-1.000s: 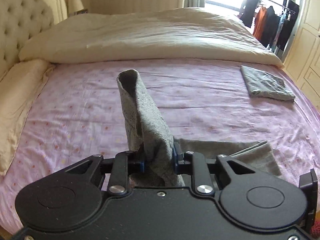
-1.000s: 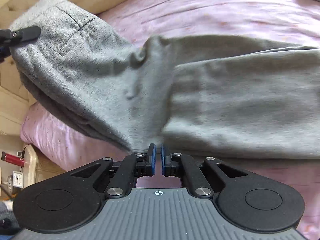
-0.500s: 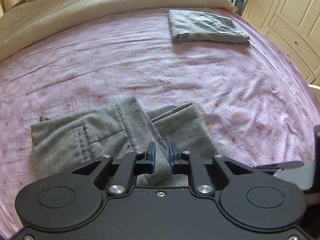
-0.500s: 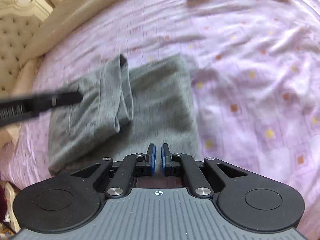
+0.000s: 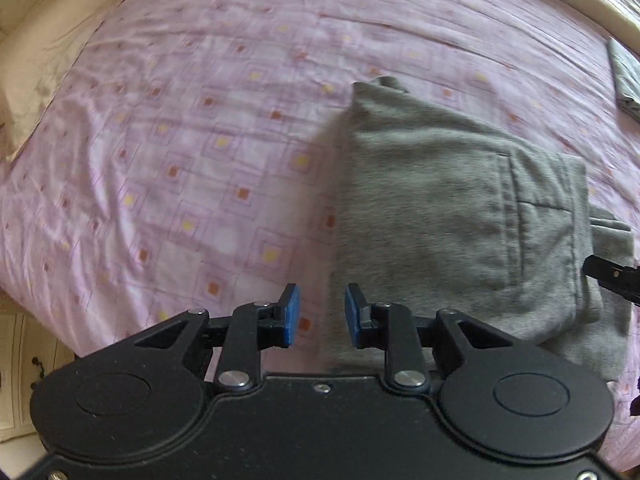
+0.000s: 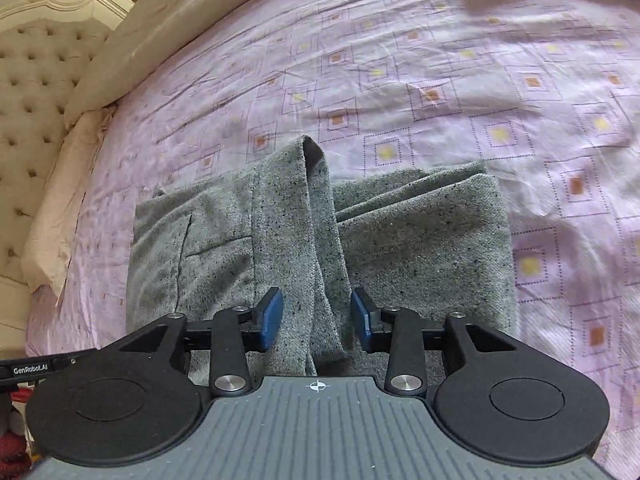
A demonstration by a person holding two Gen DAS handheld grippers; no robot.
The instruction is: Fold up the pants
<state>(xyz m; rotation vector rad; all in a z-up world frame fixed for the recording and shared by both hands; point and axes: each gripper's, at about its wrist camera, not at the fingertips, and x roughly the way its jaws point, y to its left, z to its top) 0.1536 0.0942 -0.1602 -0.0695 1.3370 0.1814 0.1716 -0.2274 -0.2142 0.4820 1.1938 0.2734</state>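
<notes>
On the pink bedsheet with its printed squares (image 5: 192, 128), in the left wrist view, I see the speckled grey fabric pants (image 5: 452, 208) lying folded into a flat bundle, back pocket seam facing up. My left gripper (image 5: 322, 316) points steeply down at the bundle's left edge; its jaws are opening, the blue pads stand apart, and nothing is pinched between them, sheet under one pad, cloth edge by the other. A black tip of the other tool (image 5: 612, 276) pokes in at the right border. A folded dark grey garment (image 5: 626, 80) lies well apart near the far right. Picture is blurred.

In the right wrist view, the pants (image 6: 420, 248) lie just ahead of my right gripper (image 6: 316, 320). Its jaws are opening, wide apart; a raised ridge of grey cloth runs between the pads, but neither pad presses on it. A cream pillow (image 6: 60, 208) and tufted beige headboard (image 6: 32, 72) sit at the left.
</notes>
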